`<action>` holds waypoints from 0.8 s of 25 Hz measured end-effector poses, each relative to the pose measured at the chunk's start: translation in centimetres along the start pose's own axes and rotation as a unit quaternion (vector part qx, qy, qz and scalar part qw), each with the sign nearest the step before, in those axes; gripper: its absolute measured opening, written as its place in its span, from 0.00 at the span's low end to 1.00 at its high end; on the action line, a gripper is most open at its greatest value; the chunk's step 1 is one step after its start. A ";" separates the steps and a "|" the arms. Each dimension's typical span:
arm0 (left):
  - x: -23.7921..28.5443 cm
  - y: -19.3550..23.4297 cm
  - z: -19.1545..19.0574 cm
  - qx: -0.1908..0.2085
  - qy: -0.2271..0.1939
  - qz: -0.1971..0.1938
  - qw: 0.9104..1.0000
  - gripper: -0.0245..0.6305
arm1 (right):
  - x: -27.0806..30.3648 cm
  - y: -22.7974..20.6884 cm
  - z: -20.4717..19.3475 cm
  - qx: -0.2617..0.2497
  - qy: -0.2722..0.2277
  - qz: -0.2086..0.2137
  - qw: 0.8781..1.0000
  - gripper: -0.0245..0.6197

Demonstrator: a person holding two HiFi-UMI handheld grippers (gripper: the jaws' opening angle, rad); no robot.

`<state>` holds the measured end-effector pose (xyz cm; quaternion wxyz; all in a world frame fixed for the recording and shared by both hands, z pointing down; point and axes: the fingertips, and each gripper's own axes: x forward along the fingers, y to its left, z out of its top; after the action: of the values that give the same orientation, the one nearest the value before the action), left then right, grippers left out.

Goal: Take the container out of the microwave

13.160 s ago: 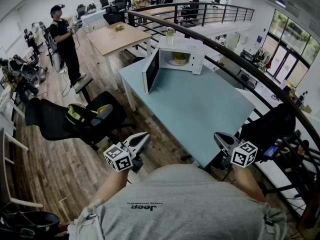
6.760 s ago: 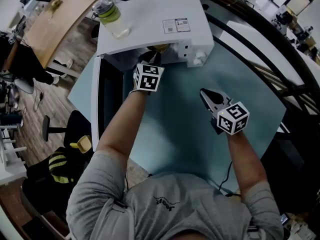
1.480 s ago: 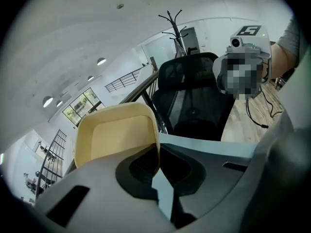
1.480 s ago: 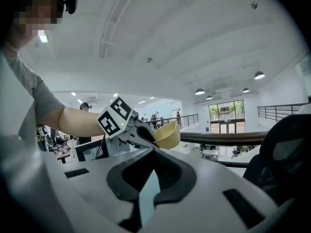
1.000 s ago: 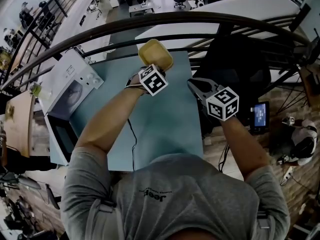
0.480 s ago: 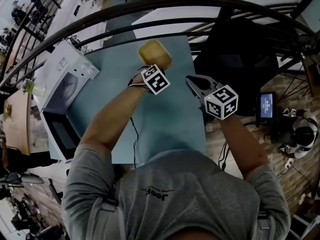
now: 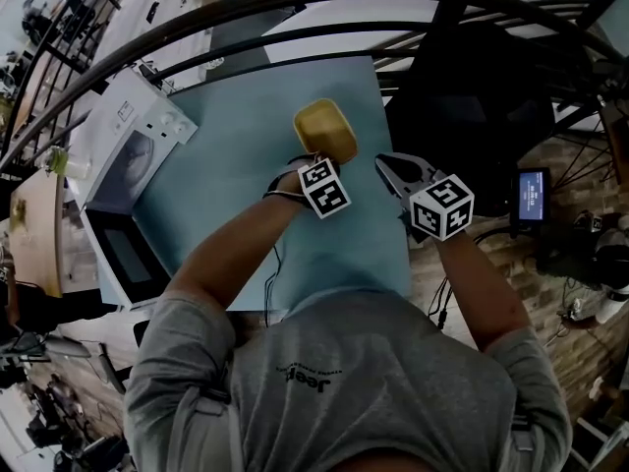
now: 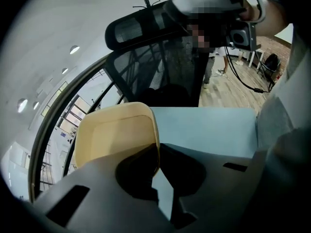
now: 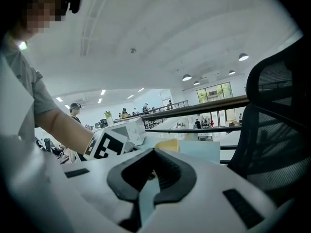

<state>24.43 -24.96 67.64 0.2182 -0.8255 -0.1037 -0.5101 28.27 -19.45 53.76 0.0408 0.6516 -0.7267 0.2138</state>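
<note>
The yellow container (image 7: 324, 129) is outside the microwave (image 7: 126, 144), over the right part of the blue table (image 7: 236, 175). My left gripper (image 7: 312, 161) is shut on its near rim. In the left gripper view the container (image 8: 114, 136) stands tilted, with the jaws (image 8: 156, 160) pinching its edge. Whether it touches the table I cannot tell. My right gripper (image 7: 395, 172) hovers at the table's right edge, shut on nothing. The right gripper view shows its closed jaws (image 9: 147, 184) with the container (image 9: 168, 145) beyond them.
The microwave's door (image 7: 116, 256) hangs open at the table's left end. A black mesh chair (image 7: 462, 96) stands just right of the table, behind a curved railing (image 7: 246, 13). A cable (image 7: 271, 273) runs over the table's near edge.
My left gripper has brought the container down and nearer to me, toward the table's right side. My right gripper has sunk a little beside it.
</note>
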 end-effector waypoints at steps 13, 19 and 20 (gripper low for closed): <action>1.7 -12.5 1.6 0.044 -0.002 -0.072 0.996 0.07 | -3.2 0.4 -3.3 0.015 0.011 -0.013 1.000 0.07; 2.9 -15.8 2.3 0.061 0.007 -0.088 0.994 0.07 | -5.3 -0.1 -5.9 0.032 0.019 -0.023 0.999 0.07; 3.2 -16.2 2.4 0.064 0.010 -0.091 0.994 0.07 | -5.6 -0.2 -6.2 0.035 0.021 -0.025 0.999 0.07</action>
<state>21.40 -9.68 73.68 0.2241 -0.7923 -0.2082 -0.5280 27.92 -12.00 57.58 0.0384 0.6657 -0.7016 0.2512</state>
